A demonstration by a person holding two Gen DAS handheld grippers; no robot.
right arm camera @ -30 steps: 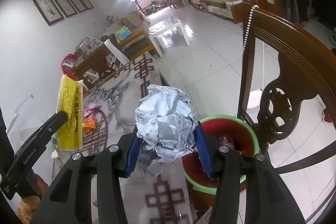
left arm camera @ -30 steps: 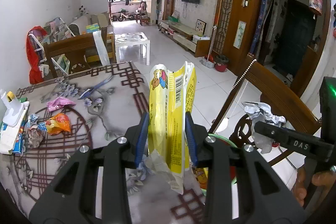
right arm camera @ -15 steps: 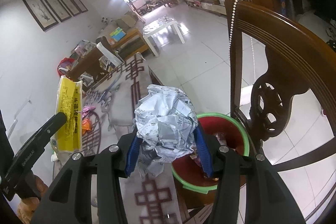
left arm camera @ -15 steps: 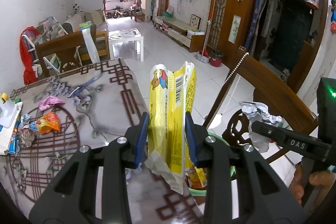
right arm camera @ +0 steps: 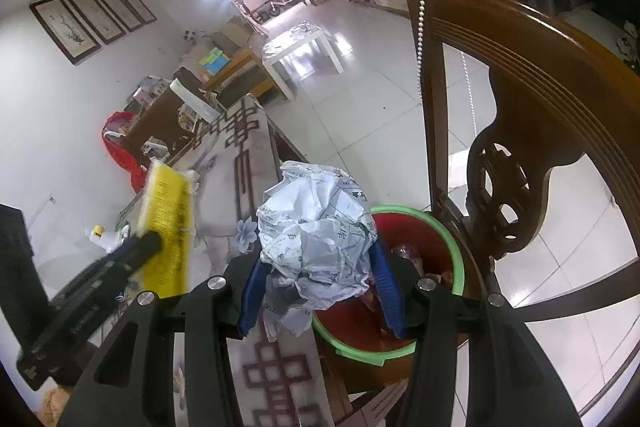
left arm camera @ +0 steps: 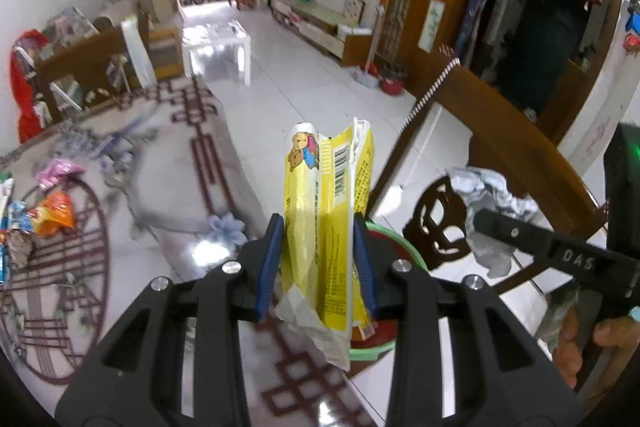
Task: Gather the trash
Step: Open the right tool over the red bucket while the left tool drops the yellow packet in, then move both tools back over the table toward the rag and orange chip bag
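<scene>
Left gripper (left arm camera: 318,263): clamped on yellow wrapper (left arm camera: 328,211), above worktop (left arm camera: 168,187) edge.
Right gripper (right arm camera: 320,291): holding crumpled paper (right arm camera: 316,227) beside bin (right arm camera: 420,351).
Risk: early release drops wrapper short of bin.

Much of the red bin (right arm camera: 420,247) is hidden behind the crumpled paper (right arm camera: 316,239) and the right gripper (right arm camera: 320,291), its contents being too dim to be told, while the left gripper (right arm camera: 120,259) is smeared by blur.
</scene>
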